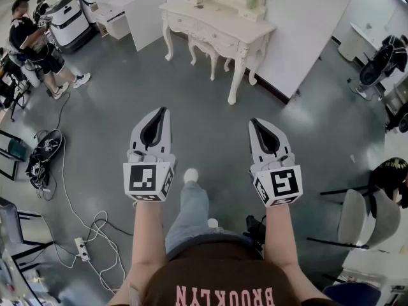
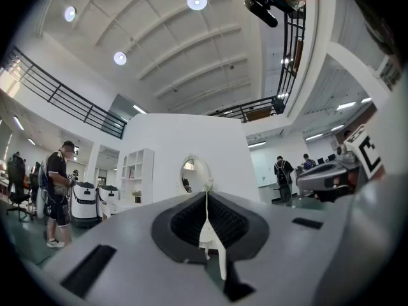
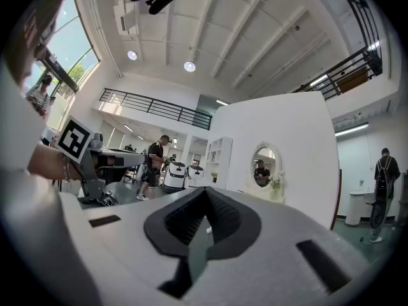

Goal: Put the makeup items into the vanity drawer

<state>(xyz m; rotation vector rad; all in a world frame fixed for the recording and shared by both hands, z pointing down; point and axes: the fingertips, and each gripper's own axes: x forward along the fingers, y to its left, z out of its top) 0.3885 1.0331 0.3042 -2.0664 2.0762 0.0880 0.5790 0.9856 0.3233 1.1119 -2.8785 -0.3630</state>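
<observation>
the person stands well back from the white vanity [image 1: 220,30], left gripper [image 1: 160,116] and right gripper [image 1: 257,126] held out ahead, each with jaws pressed together on nothing, probably just being carried toward the work. no makeup items can be made out from here, and the vanity's drawers look closed.

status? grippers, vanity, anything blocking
Both shut, empty: left gripper, right gripper. Ahead, out of reach: vanity; makeup items not made out. Under it a stool; floor between looks open.
</observation>
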